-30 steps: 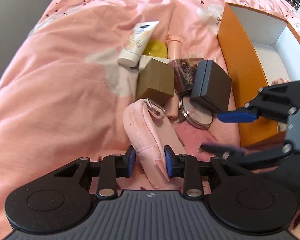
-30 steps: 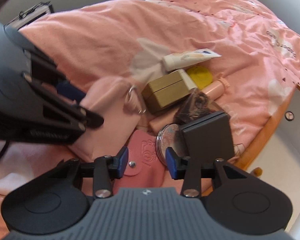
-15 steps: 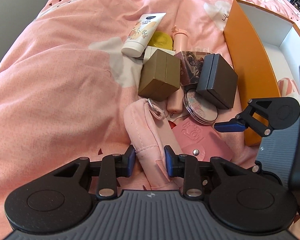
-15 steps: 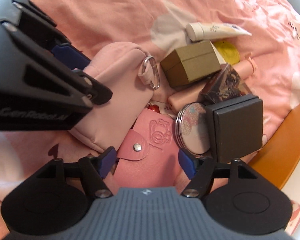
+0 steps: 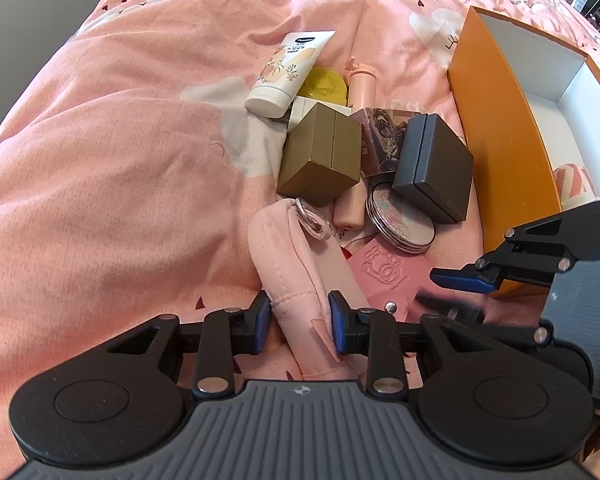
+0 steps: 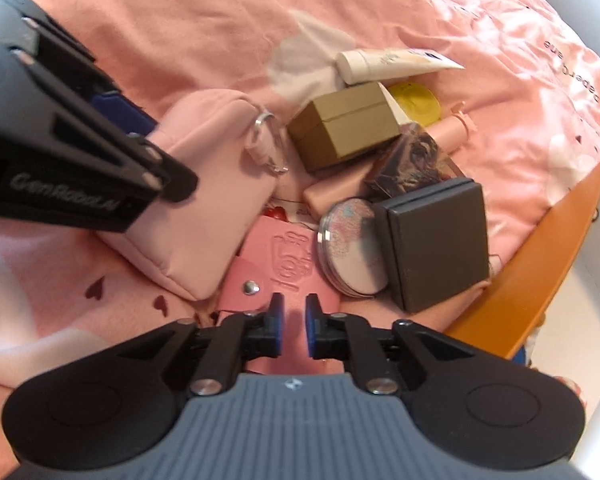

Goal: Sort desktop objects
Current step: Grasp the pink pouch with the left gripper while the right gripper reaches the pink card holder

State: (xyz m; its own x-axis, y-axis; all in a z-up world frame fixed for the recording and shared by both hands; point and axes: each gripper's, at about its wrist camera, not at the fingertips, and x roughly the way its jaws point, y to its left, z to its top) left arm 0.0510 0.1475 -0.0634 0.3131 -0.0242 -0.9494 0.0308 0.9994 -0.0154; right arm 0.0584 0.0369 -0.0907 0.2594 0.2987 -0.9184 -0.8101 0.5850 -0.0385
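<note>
Both jaw sets: I am clamping the left gripper [image 5: 299, 317] on the pink pouch [image 5: 296, 264]; the right gripper [image 6: 291, 325] is closing narrowly on the pink card holder's [image 6: 278, 264] near edge. Risk: that thin edge slipping out, dragging the compact mirror [image 6: 350, 250] ahead right.

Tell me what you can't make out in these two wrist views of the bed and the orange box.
- Orange box: left wrist view crops its interior at the right edge, so its contents are unknown.
- Pink snap wallet: near end hidden behind the right gripper; an actual pinch is unclear.
- Pink pouch: near end hidden under the left gripper.
- Cream tube: label blurred in the right wrist view.
</note>
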